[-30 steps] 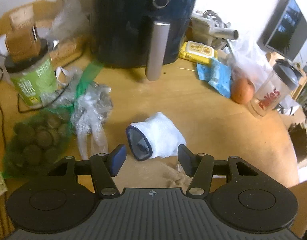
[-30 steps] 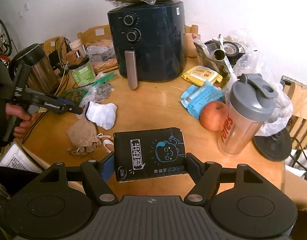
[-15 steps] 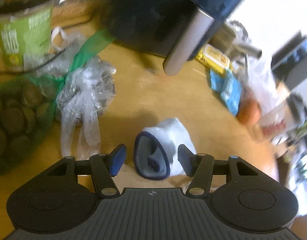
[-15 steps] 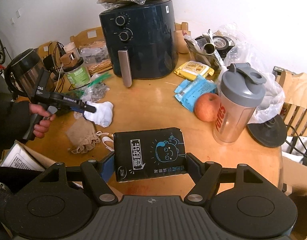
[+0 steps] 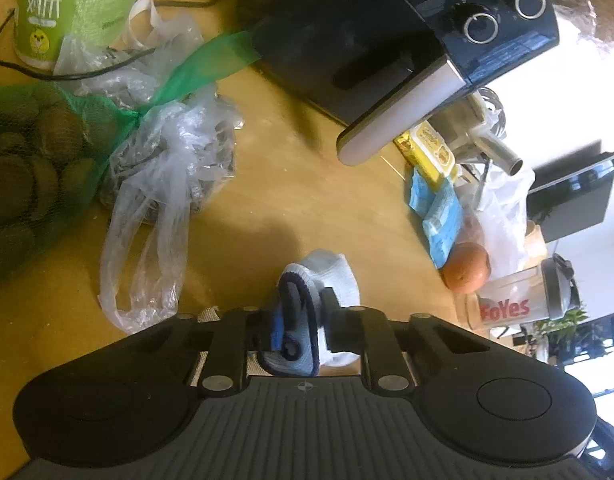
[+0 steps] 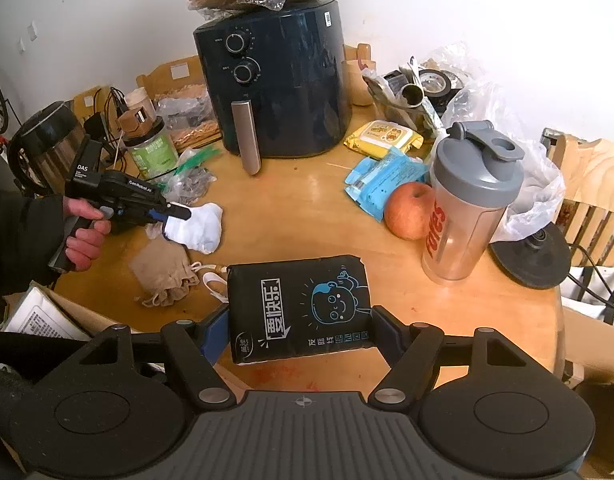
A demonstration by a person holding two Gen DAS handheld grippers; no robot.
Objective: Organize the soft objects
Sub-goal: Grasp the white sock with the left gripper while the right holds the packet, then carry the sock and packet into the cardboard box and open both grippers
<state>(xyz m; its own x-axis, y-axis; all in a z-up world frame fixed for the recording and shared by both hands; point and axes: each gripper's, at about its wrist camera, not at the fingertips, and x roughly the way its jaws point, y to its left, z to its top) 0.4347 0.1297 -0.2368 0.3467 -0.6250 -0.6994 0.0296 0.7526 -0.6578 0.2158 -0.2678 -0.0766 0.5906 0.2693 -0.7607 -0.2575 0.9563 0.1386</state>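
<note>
My left gripper [image 5: 301, 320] is shut on the dark-blue cuff of a white rolled sock [image 5: 327, 276], which rests on the wooden table [image 5: 307, 200]. The same sock [image 6: 201, 226] and left gripper [image 6: 175, 216] show in the right wrist view at the table's left. My right gripper [image 6: 299, 332] is shut on a black soft tissue pack [image 6: 299, 304] with a blue cartoon face, held above the table's near edge. A beige drawstring pouch [image 6: 163, 272] lies flat on the table between the sock and the pack.
A dark air fryer [image 6: 275, 80] stands at the back. A shaker bottle [image 6: 467, 204], an apple [image 6: 411, 210], blue packets [image 6: 383, 180] and yellow wipes [image 6: 381, 138] sit at the right. A green net bag [image 5: 31, 152], clear plastic bags [image 5: 163, 176] and a green jar [image 6: 153, 152] sit at the left.
My left gripper moved forward over the sock's cuff and shut on it, tilting to the right. My right gripper keeps hold of the tissue pack and has drifted a little.
</note>
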